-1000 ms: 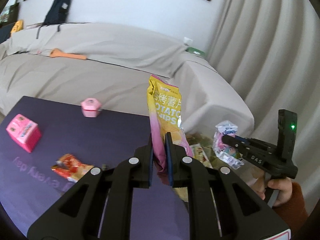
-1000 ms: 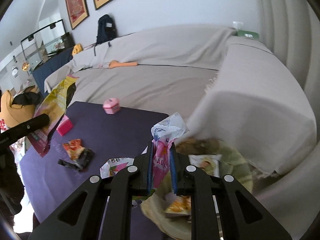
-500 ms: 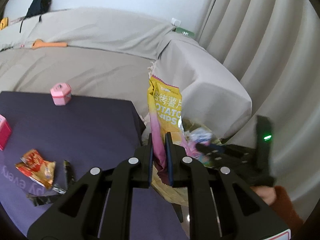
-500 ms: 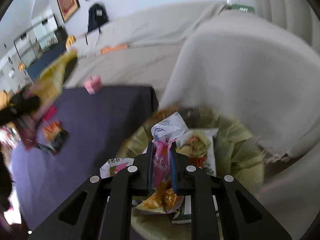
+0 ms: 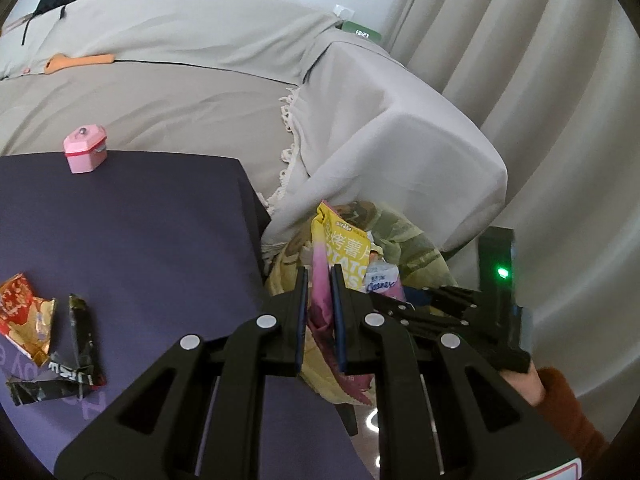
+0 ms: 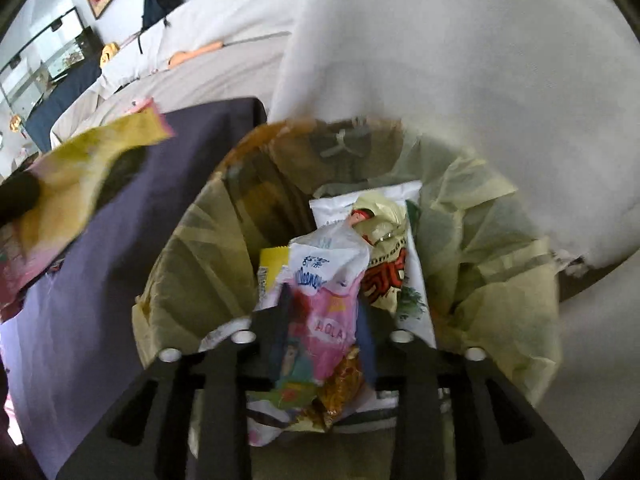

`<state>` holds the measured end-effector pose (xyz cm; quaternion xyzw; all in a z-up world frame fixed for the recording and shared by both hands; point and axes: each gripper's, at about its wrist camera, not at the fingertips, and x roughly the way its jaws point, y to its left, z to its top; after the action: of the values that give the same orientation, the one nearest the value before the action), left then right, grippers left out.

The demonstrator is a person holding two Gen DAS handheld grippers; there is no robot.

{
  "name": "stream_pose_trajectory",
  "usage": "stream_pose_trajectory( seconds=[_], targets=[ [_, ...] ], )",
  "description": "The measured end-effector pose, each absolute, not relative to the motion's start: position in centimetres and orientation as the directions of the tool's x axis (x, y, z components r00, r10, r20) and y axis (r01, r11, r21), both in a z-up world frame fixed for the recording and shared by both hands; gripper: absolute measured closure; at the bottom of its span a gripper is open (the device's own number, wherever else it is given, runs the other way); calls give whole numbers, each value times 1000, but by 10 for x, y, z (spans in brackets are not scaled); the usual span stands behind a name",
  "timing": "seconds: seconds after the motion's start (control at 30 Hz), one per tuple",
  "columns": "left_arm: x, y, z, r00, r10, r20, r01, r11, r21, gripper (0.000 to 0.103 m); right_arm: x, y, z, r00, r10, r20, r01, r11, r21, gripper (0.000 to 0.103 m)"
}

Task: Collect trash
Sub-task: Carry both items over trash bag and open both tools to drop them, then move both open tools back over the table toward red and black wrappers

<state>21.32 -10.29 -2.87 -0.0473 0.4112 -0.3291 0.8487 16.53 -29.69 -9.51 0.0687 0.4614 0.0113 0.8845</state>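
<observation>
My left gripper [image 5: 319,276] is shut on a yellow potato chips bag [image 5: 346,240], which hangs just past the table's right edge over a bin with a yellow-green liner [image 5: 416,240]. The bag shows blurred at the left of the right wrist view [image 6: 92,176]. My right gripper [image 6: 325,312] points down into the bin [image 6: 192,216] and its jaws are opening. A pink and white tissue wrapper [image 6: 324,276] still stands loose between them. Several wrappers lie inside the bin. In the left wrist view the right gripper [image 5: 404,294] sits close to the right of the chips bag.
On the purple table [image 5: 140,240] lie a red wrapper [image 5: 20,308], a black wrapper [image 5: 76,344] and a pink box [image 5: 85,154]. A cloth-covered sofa [image 5: 400,152] rises right behind the bin, with curtains [image 5: 540,100] beyond. A hand in a rust sleeve [image 5: 560,412] holds the right gripper.
Both grippers have sunk toward the bin. The chips bag has moved from above the table to over the bin. The right jaws have widened around the tissue wrapper.
</observation>
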Motion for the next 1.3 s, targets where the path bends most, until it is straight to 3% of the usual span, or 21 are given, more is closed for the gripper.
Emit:
stream_pose_trajectory(
  seconds=[0.23, 0.47, 0.73, 0.8, 0.83, 0.87, 1.3],
  targets=[
    [213, -115, -26, 442, -610, -657, 535, 768, -353, 93, 140, -297, -69, 629, 61, -775, 24, 995, 98, 70],
    [216, -135, -35, 400, -618, -677, 554, 751, -358, 93, 106, -334, -30, 714, -27, -700, 121, 989, 85, 65],
    [222, -185, -50, 339, -629, -700, 583, 724, -369, 93, 92, -365, -25, 716, -76, -694, 191, 978, 89, 65],
    [225, -198, -50, 327, -634, -701, 602, 712, -363, 83, 90, -367, -30, 708, -81, -702, 195, 977, 83, 65],
    [227, -202, -50, 321, -638, -700, 605, 707, -366, 68, 91, -366, -31, 705, -82, -704, 195, 978, 81, 65],
    [228, -204, -49, 318, -643, -697, 606, 703, -372, 62, 90, -366, -33, 703, -82, -706, 193, 978, 79, 65],
    [205, -118, -39, 499, -512, -699, 497, 830, -254, 55, 82, -349, -30, 732, -52, -679, 154, 984, 91, 65]
  ],
)
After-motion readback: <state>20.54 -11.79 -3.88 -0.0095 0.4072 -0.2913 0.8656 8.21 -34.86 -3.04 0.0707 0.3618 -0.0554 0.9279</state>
